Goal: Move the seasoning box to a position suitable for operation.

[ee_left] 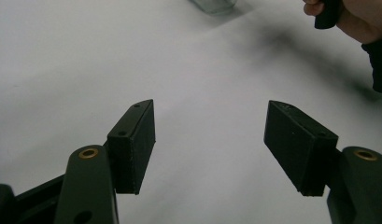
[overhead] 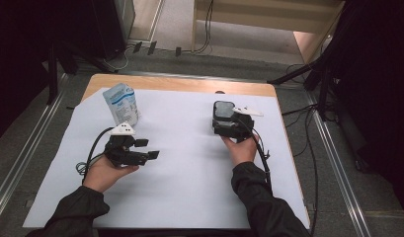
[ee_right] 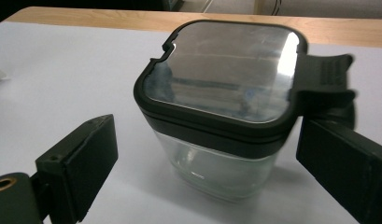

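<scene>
A clear square container (overhead: 223, 109) with a black-rimmed see-through lid (ee_right: 226, 70) stands upright on the white sheet at the right back. My right gripper (overhead: 228, 122) reaches it from the near side. In the right gripper view this gripper (ee_right: 209, 140) is open, one jaw on each side of the container's body, with a gap on the left. A black latch tab (ee_right: 326, 74) juts from the lid by the right jaw. My left gripper (overhead: 149, 148) rests at the left, open and empty (ee_left: 209, 116) over bare paper. A blue-and-white pouch (overhead: 121, 103) stands just behind it.
A white sheet (overhead: 184, 173) covers most of the wooden table (overhead: 189, 85). Cables trail from both grippers, the right one (overhead: 263, 163) toward the table's right edge. Dark stand legs (overhead: 308, 74) and floor cables lie beyond the far right corner.
</scene>
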Demonstrator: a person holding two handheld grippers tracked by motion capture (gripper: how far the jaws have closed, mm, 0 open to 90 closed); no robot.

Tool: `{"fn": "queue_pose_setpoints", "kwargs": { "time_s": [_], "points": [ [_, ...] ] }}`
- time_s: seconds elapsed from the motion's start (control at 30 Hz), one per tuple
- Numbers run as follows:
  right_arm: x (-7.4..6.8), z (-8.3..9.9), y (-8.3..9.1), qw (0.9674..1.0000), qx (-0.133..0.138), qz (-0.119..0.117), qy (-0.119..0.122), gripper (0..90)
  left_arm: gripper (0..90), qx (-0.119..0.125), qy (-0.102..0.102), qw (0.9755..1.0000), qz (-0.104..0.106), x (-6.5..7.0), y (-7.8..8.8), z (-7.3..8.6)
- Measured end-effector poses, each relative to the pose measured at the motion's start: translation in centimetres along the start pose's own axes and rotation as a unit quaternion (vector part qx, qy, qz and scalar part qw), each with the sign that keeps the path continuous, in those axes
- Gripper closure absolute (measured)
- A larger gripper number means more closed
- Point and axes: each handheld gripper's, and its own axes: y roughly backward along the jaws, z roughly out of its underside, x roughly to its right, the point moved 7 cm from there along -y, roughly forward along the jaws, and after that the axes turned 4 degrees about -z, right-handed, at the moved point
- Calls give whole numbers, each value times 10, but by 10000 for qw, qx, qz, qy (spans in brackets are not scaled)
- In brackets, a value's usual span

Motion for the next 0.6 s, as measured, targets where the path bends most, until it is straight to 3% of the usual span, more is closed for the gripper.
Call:
{"fn": "queue_pose_setpoints", "kwargs": {
  "time_s": [0.1,0.17,0.43,0.6],
  "points": [
    [-2,1,-8,10000,-6,47,-32,46,348,-9,30,10000,-39,-1,2,2],
    [-1,1,-14,9997,-45,235,-11,41,348,-15,43,10000,-73,-2,4,3],
    [3,-1,-29,9989,6,413,-213,32,348,-25,82,9999,-108,-2,5,7],
    [7,0,-41,9985,38,518,-197,34,348,-29,60,9999,-138,-1,6,9]
  ]
}}
